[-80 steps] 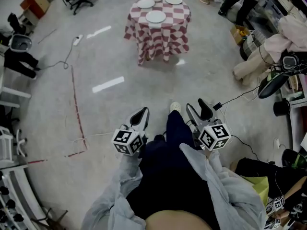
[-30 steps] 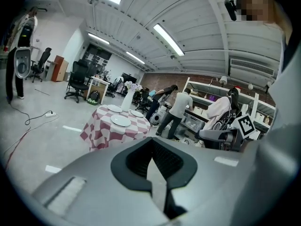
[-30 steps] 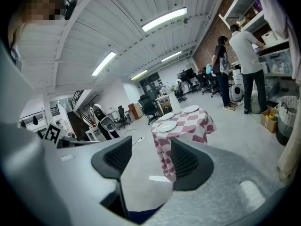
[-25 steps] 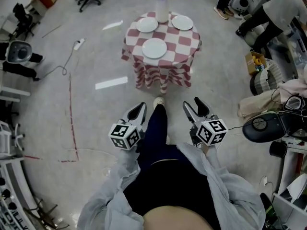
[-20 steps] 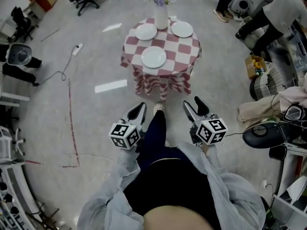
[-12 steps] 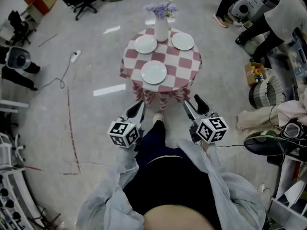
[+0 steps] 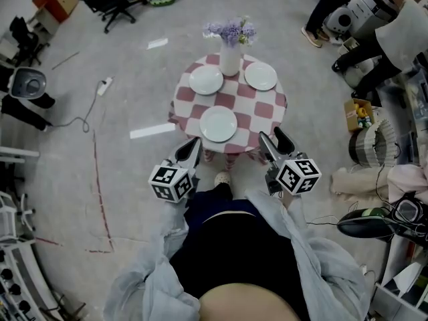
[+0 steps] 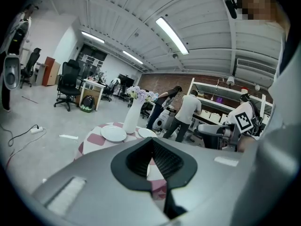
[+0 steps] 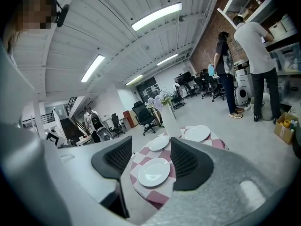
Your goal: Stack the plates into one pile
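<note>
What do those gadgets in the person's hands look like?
The left gripper and right gripper are grey, each with two pointed jaws lined with black ribbed pads. Behind the jaws sits a white cube printed with black square markers. The person's sleeves are light grey.

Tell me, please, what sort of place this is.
Probably a robotics lab or workshop, not a dining room: office chairs on a bare floor, a power strip with trailing cable, and shelves along a brick wall. The checked table looks staged.
</note>
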`<action>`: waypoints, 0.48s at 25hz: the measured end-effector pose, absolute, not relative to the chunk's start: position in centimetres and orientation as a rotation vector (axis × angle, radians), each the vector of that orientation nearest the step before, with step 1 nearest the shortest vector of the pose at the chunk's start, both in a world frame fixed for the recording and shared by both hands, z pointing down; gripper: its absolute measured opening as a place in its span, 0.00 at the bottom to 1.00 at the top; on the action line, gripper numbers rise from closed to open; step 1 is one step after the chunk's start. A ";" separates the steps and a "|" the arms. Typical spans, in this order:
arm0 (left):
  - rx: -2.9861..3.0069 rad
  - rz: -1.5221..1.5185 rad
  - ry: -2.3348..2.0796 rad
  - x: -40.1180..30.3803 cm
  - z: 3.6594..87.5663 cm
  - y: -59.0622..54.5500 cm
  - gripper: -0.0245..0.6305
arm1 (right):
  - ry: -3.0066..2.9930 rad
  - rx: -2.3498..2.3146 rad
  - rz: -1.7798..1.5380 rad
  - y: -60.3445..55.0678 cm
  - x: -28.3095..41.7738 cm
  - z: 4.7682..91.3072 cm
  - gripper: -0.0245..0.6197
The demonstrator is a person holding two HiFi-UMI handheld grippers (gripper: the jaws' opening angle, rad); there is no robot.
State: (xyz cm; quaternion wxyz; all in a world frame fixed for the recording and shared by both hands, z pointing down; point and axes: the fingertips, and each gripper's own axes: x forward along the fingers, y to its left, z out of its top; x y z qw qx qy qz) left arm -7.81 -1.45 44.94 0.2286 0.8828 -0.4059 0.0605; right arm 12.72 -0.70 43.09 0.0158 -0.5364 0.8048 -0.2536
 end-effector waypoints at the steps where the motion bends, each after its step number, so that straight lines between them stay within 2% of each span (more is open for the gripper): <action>1: 2.429 0.168 -1.118 -8.0 45.1 -1.9 0.05 | 2.501 -1.665 -0.796 -1.2 12.6 43.3 0.43; 12: 2.373 0.166 -1.098 -8.9 47.2 -3.0 0.05 | 2.524 -1.655 -0.891 -2.5 11.3 45.1 0.43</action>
